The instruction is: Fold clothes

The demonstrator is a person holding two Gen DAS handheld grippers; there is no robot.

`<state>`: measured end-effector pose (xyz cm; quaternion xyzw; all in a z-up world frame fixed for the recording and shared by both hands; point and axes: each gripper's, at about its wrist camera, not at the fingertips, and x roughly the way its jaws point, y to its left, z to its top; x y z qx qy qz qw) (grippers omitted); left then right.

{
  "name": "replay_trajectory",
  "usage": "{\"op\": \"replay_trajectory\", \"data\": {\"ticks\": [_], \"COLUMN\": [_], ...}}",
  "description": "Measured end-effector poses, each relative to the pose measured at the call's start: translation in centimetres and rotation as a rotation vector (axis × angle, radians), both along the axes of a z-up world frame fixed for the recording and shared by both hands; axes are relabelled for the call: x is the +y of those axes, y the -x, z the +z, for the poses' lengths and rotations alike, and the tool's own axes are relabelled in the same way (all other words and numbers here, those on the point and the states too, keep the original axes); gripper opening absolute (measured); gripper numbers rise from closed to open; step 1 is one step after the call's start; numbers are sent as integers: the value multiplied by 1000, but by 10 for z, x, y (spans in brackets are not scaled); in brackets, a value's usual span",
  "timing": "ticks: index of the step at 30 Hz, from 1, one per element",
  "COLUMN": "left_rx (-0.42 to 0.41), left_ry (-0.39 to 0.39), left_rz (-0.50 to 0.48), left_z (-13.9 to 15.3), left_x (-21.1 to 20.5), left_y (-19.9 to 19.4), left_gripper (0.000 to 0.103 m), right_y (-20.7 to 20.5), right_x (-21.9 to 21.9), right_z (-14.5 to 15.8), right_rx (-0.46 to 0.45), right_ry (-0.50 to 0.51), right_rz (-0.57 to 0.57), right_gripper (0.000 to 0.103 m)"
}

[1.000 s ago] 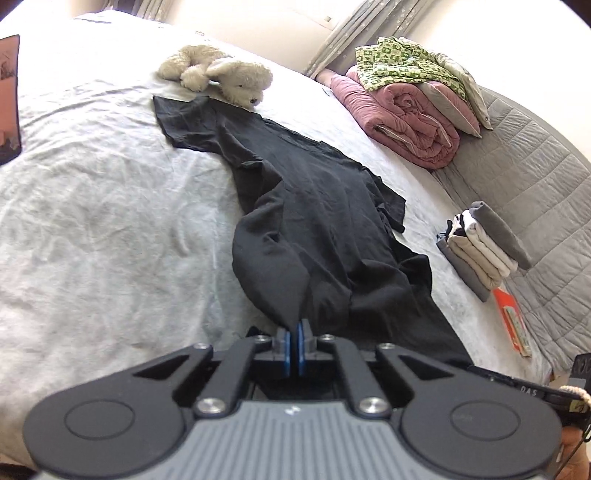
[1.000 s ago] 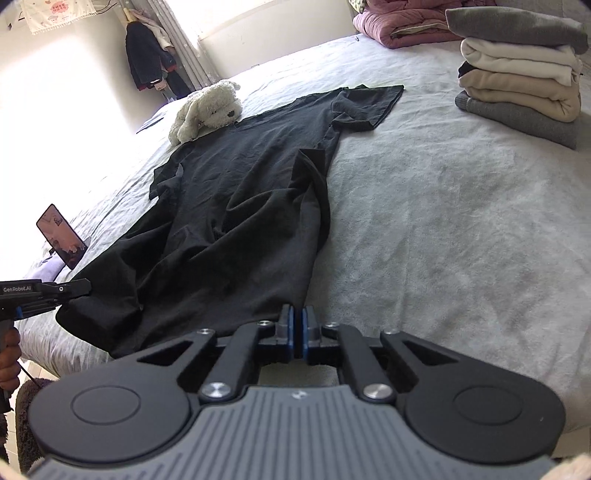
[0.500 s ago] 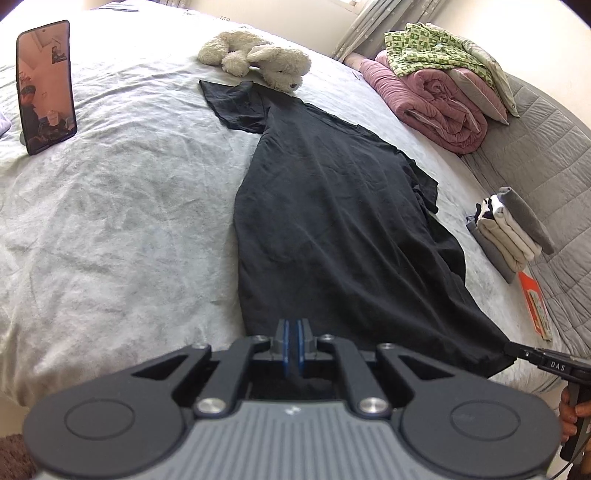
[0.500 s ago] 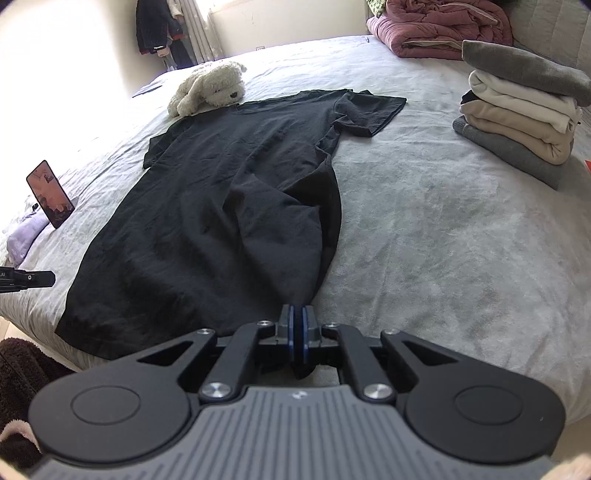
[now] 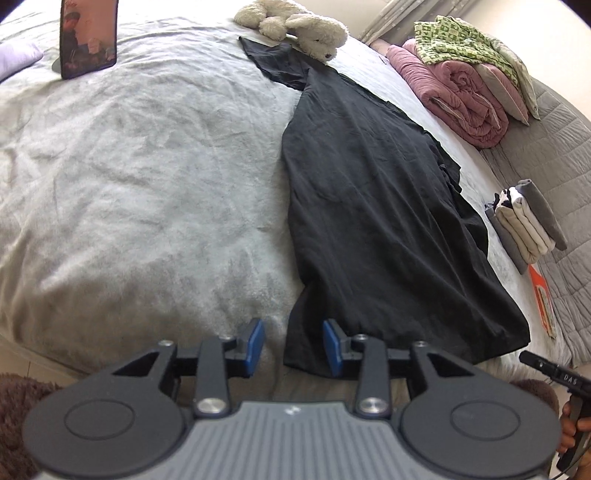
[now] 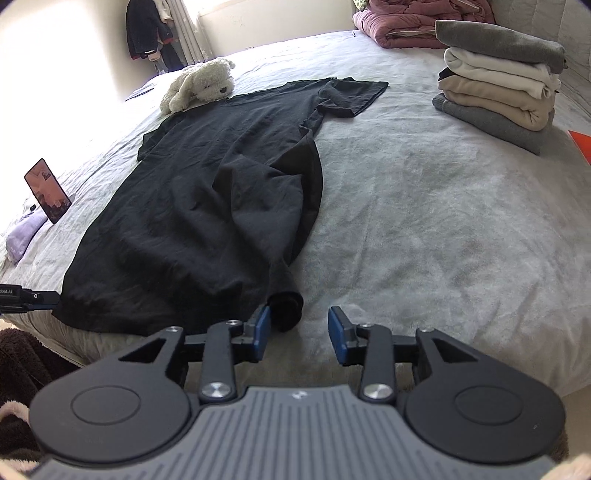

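Bedding (image 5: pixel 129 177) of pale grey carries one black T-shirt (image 5: pixel 369 206) spread lengthwise, one white plush dog (image 6: pixel 201 83) at its collar, one propped phone (image 5: pixel 88 37), one stack of five folded garments (image 6: pixel 495 92) and one pile of rolled quilts (image 5: pixel 458 85). Both tools sit low at the near bed edge with jaws spread and gripping nothing: the left gripper (image 5: pixel 293 347) straddles the left hem corner, the right gripper (image 6: pixel 299 334) has the bunched right hem corner just beside its left pad. Only the right view shows dark clothes hanging in the far corner (image 6: pixel 147 31); only the left shows the green patterned cloth (image 5: pixel 465 40) topping the quilts.
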<state>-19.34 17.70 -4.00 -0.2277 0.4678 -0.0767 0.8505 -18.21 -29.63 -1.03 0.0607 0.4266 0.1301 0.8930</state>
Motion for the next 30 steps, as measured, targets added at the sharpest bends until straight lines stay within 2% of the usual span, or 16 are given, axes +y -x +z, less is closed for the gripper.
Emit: {"op": "replay_trajectory", "data": {"ticks": [8,13,16,17,19,20,22,25,30], "left_rx": [-9,-34,-58,-70,-97,-110,-150,-200,-275], "left_ry": [102,114,108,101,87,80,68,43,-8], "left_rz": [70,121,135,144,165,176,190,207,232], "left_z": [-12,-20,-21,-21,-16,-14,-3,14,44], "left_x": [2,2,0,-1,-3,-4,-5,-5,-5], "left_y": [18,22,24,25,28,30,36,44,57], "left_gripper": [32,13,3,2,1,1,1,1,1], "right_y": [13,13,7,4,1,0,2,13,41], "right_x": [15,19,26,28,33,35,38,44,60], "right_z": [-28,-35,-40,-42,-44,-44,-39,-21,6], "right_rx": [-28,-105,-147,-157,-177,-187,-213,-260,-430], "right_ry": [48,39,45,44,71,94,148,300,687], "right_rz": [11,-28,-10,2,7,8,8,13,121], "right_gripper": [39,39,39,39,27,9,9,7,5]}}
